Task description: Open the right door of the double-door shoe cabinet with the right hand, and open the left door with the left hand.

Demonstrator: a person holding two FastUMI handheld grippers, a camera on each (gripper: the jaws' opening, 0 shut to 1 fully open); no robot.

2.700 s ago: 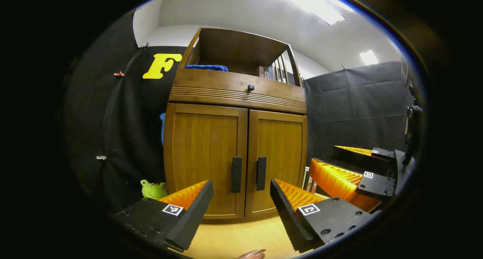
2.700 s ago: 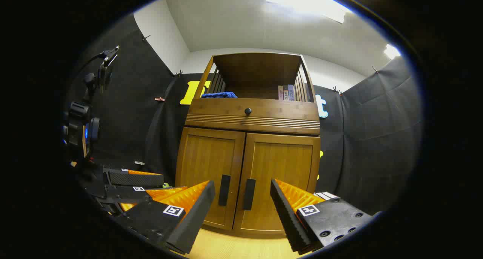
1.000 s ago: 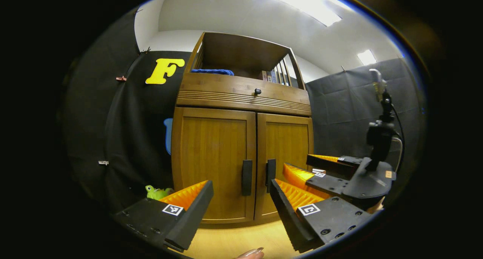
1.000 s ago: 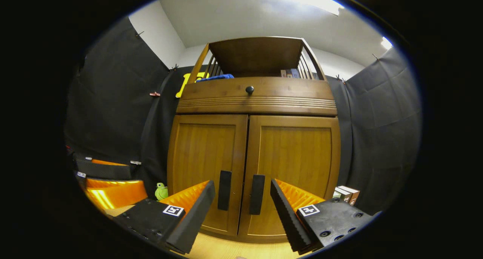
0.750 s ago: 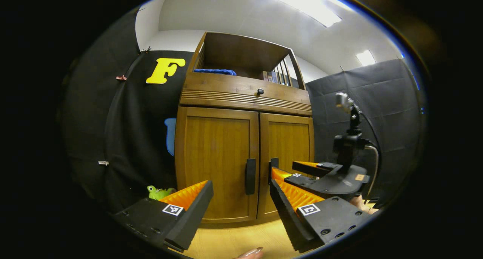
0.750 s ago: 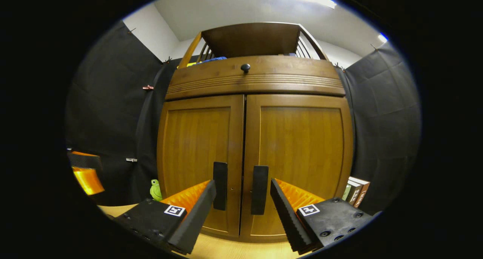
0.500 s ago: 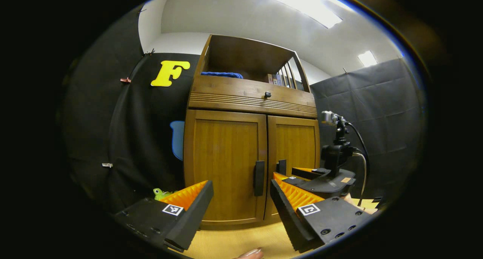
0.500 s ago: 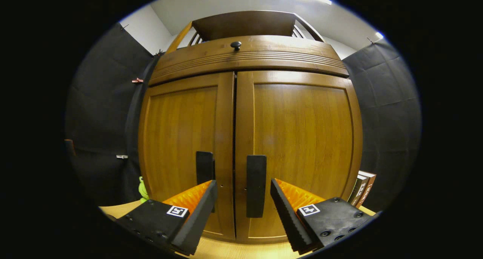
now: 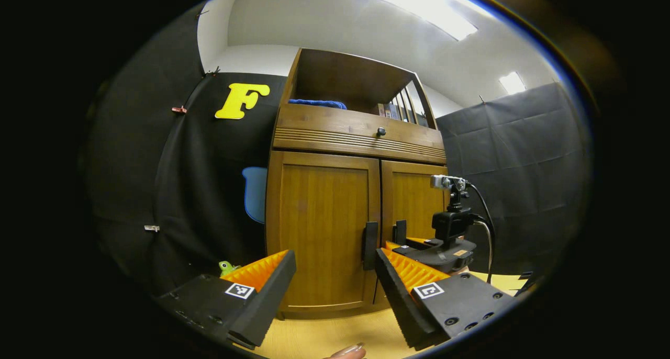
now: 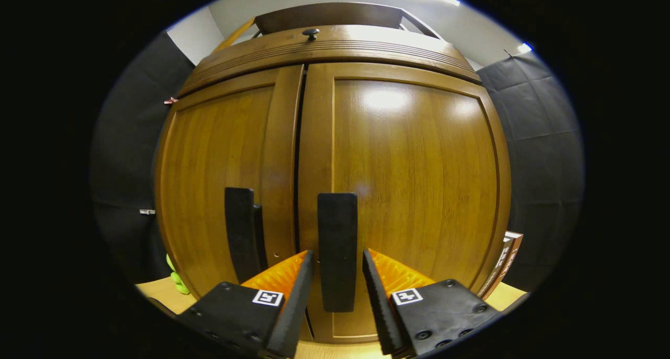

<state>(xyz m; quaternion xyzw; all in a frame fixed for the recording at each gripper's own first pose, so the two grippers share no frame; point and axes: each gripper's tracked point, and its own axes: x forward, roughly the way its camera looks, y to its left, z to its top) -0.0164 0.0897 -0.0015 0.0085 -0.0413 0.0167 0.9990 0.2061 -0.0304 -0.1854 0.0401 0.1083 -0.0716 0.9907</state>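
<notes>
Both cabinet doors are shut. The right gripper point(image 10: 337, 275) straddles the right door handle point(image 10: 337, 244), fingers narrowed but apparently not yet pressing. The left gripper point(image 9: 335, 278) hangs back, fingers wide. Pulling before the fingers close risks slipping off the handle.

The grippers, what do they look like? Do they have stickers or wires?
Each gripper is two long wedge fingers with ridged inner faces on black blocks. The left gripper and right gripper carry small square black-and-white tags. In the left gripper view, the other gripper has a small camera on a post and a black cable.
</notes>
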